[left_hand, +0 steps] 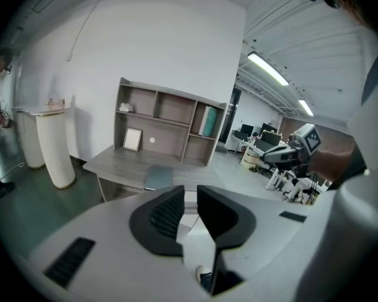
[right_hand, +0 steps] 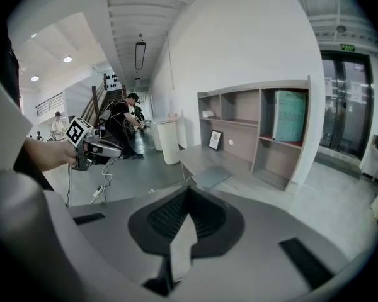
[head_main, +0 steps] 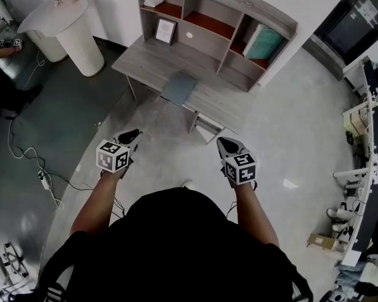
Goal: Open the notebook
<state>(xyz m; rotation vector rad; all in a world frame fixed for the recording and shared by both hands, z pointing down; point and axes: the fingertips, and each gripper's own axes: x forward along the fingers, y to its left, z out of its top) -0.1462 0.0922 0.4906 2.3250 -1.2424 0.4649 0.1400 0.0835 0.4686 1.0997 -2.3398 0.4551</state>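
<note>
head view: overhead, steeply down | gripper views: level, facing desk (left_hand: 113, 163), well back | shared: desk

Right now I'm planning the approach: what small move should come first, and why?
Probably step toward the desk and carry both grippers forward to the notebook. It lies closed near the desk's front edge, well ahead of the left gripper and the right gripper, and neither holds anything.
</note>
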